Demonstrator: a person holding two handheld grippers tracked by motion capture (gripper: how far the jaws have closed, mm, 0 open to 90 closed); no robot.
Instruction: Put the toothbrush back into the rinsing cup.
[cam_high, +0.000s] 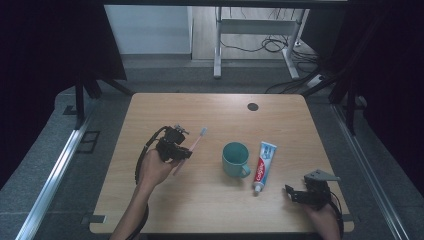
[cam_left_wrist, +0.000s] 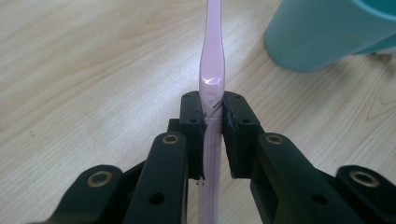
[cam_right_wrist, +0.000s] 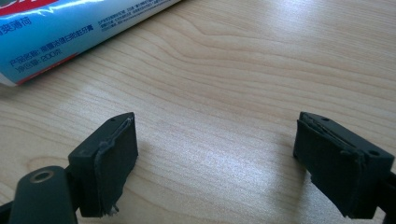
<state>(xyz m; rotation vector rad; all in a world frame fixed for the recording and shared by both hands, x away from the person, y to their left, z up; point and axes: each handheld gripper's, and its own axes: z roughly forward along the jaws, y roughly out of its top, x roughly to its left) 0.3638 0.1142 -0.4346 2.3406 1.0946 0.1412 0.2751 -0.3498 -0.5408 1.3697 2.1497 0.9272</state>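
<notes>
My left gripper (cam_left_wrist: 213, 116) pinches the pink toothbrush (cam_left_wrist: 211, 70) by its handle, holding it above the left half of the bench (cam_high: 150, 200) with the bristled head pointing far and right. Just right of it stands the teal mug (cam_high: 235, 159), then the toothpaste tube (cam_high: 264, 165) lying flat, cap toward me. At the near right corner my right gripper (cam_right_wrist: 215, 154) rests with its jaws spread over bare wood, the tube near it on the left; beyond the pale wooden bench are grey floor, a table frame and cables.

The toothbrush (cam_left_wrist: 211, 84) runs past the top edge, its head cut off, in the left gripper view.
</notes>
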